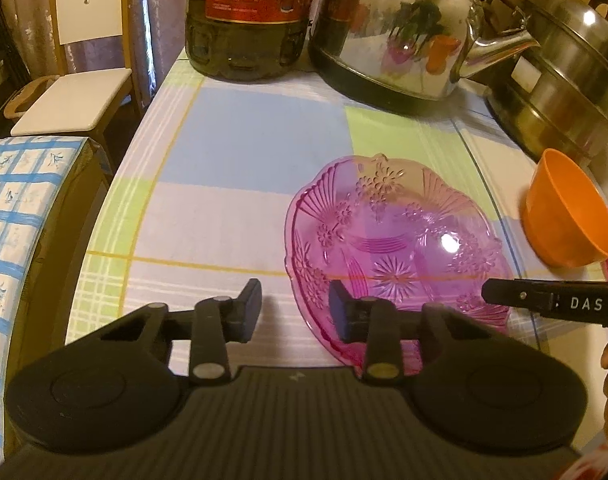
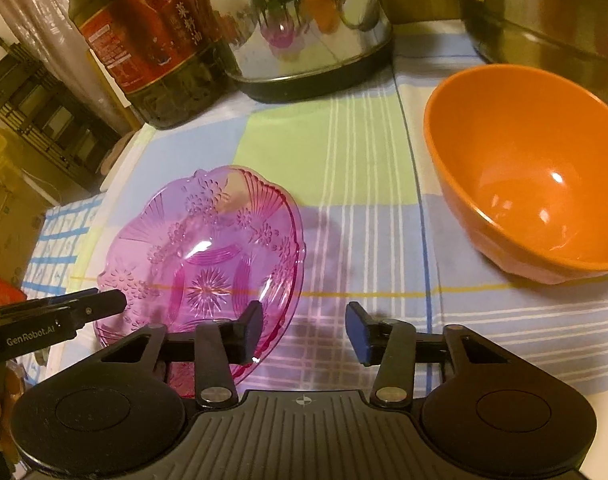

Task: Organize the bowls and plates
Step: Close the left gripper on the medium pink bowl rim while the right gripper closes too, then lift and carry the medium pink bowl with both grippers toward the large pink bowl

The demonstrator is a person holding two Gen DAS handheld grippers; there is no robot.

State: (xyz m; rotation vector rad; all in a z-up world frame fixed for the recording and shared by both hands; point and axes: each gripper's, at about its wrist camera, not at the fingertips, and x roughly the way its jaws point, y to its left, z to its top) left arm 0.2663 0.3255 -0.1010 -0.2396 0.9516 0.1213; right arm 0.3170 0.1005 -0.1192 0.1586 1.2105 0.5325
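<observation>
Checked cloth in pale blue, green and white covers the table (image 1: 240, 184). Nearest, the left gripper (image 1: 295, 312) straddles the near left rim of the pink glass plate (image 1: 392, 240), one finger inside the rim and one outside, jaws apart with no pad visibly pressing. The right gripper (image 2: 304, 332) straddles the plate's right rim the same way, also ungripped. Well to the right sits the orange bowl (image 2: 536, 184), upright and apart from the plate. Behind stand an oil bottle (image 1: 244, 20), a steel kettle (image 1: 400, 36) and a steel steamer pot (image 1: 564, 72).
</observation>
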